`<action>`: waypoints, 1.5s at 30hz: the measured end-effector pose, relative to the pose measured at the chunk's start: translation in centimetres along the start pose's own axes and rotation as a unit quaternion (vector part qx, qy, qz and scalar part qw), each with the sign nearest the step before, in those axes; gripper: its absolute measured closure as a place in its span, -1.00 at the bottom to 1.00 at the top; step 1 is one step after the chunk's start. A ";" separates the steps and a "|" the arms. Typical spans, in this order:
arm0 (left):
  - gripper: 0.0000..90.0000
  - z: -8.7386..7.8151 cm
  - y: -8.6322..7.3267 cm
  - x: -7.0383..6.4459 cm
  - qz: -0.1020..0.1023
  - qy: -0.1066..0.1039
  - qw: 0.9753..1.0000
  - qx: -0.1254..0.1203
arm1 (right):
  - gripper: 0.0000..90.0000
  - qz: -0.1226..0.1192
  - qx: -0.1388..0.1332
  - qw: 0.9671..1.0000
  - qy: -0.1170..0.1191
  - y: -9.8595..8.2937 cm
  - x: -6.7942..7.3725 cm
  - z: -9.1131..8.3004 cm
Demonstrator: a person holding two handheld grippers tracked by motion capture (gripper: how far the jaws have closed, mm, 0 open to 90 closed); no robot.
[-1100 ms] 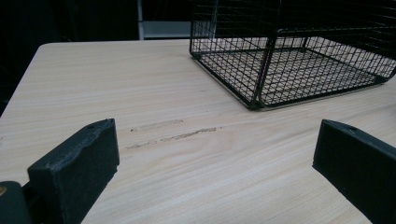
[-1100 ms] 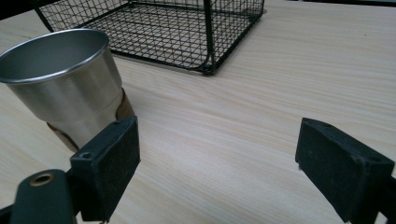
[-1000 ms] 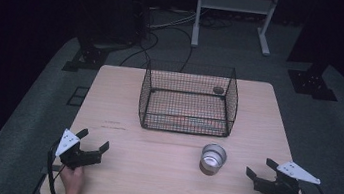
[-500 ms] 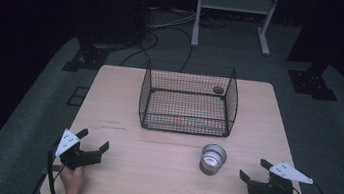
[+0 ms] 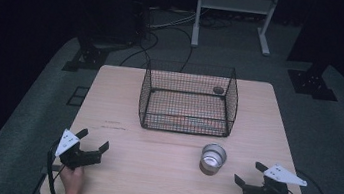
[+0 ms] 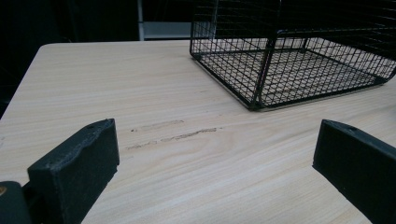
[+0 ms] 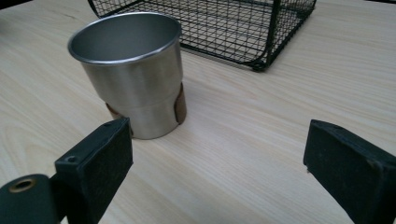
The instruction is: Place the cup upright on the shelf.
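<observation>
Since a second ago, the right gripper [image 5: 249, 174] has slid a little to the left, closer to the metal cup [image 5: 213, 158]. Its two black jaws are spread wide apart and hold nothing.

That cup is round, shiny and smooth, like a small silver tumbler. It stands upright on the table [image 5: 159, 176], near the front side of the wire basket [image 5: 188, 99]. In the right gripper view the cup [image 7: 130, 74] is wider at the top than at the bottom, and a brown band [image 7: 180, 106] goes around its lower part. It stands just past the left jaw, not touching it.

The basket is made of thin black wire in a grid of little squares, with an open top.

The table is pale wood with long soft lines in it. The left gripper [image 5: 94, 143] rests near the front left corner, well apart from the cup. Its jaws are wide too, with only bare wood between them. A few dark scratch marks [image 6: 175, 135] lie on the wood ahead of it.
</observation>
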State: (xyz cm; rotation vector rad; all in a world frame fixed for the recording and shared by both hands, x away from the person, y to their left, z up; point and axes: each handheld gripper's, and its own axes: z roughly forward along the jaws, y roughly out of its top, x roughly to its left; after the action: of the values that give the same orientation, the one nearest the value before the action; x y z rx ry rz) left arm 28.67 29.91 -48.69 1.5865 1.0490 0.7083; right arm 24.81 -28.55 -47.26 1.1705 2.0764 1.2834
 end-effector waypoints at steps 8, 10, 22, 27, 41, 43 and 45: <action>-1.00 0.0 0.0 0.0 0.000 0.000 1.000 0.000 | -0.83 -0.006 0.004 1.000 0.014 0.0 1.0 0.1; -1.00 0.0 0.0 0.0 -0.001 0.000 1.000 -0.001 | -0.83 -0.008 0.007 1.000 0.018 0.1 1.2 0.2; -1.00 0.0 0.0 0.0 -0.001 0.000 1.000 -0.001 | -0.94 -0.004 0.004 0.999 0.037 0.4 3.0 1.1; -1.00 0.0 0.0 0.0 -0.001 0.000 1.000 -0.001 | -0.94 -0.008 0.004 0.999 0.043 1.0 3.6 1.7; -1.00 0.0 0.0 0.0 -0.001 0.000 1.000 -0.002 | -0.94 -0.013 0.020 0.999 0.031 1.8 4.7 3.5; -1.00 0.0 0.0 0.0 -0.001 0.000 1.000 -0.002 | -0.94 -0.017 0.023 0.999 0.028 2.0 4.8 3.9; -1.00 0.0 0.0 0.0 0.000 0.000 1.000 -0.002 | -0.94 -0.021 0.025 0.999 0.024 2.1 4.9 4.2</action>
State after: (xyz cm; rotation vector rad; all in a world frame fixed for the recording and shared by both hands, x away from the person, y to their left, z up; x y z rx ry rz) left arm 28.65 29.93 -48.66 1.5829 1.0484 0.7099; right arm 26.04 -21.89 -47.06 1.1215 2.1671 1.2604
